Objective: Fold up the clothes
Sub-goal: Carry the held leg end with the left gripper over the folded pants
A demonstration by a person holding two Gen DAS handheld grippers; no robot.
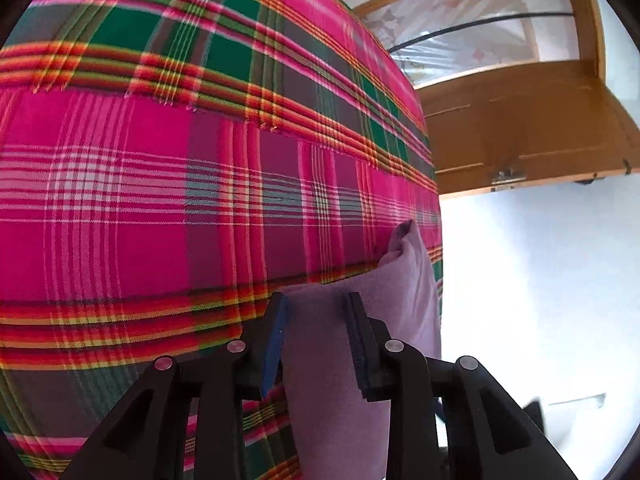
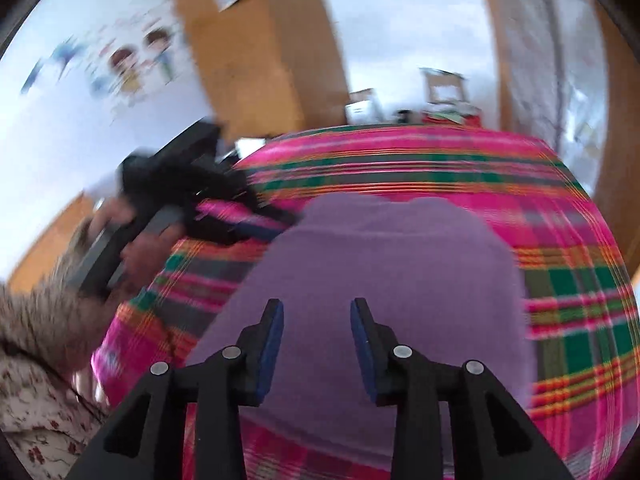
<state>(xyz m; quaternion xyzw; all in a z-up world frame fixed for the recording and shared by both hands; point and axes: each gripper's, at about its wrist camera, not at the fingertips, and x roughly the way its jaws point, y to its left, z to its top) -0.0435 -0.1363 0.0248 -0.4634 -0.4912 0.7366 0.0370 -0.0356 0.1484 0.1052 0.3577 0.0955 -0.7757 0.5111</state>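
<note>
While the purple garment point(image 2: 384, 264) lies spread on the plaid cloth point(image 1: 160, 184) that covers the table, the left gripper point(image 1: 316, 336) has a bunched fold of it between its jaws, and the fabric fills the gap from one blue pad to the other, so the jaws are clamped on the garment. This fold stands up near the right edge of the table, and one corner of it rises to a point above the jaws. The right gripper point(image 2: 317, 336) hangs over the middle of the garment with its jaws apart (nothing is between the pads, only the fabric lying below them). In the right wrist view, which is blurred, the left gripper point(image 2: 256, 224) reaches the far left corner of the garment, held by a hand point(image 2: 136, 248) with a furry cuff point(image 2: 36, 328). A wooden door point(image 1: 520, 120) stands beyond the table.
</note>
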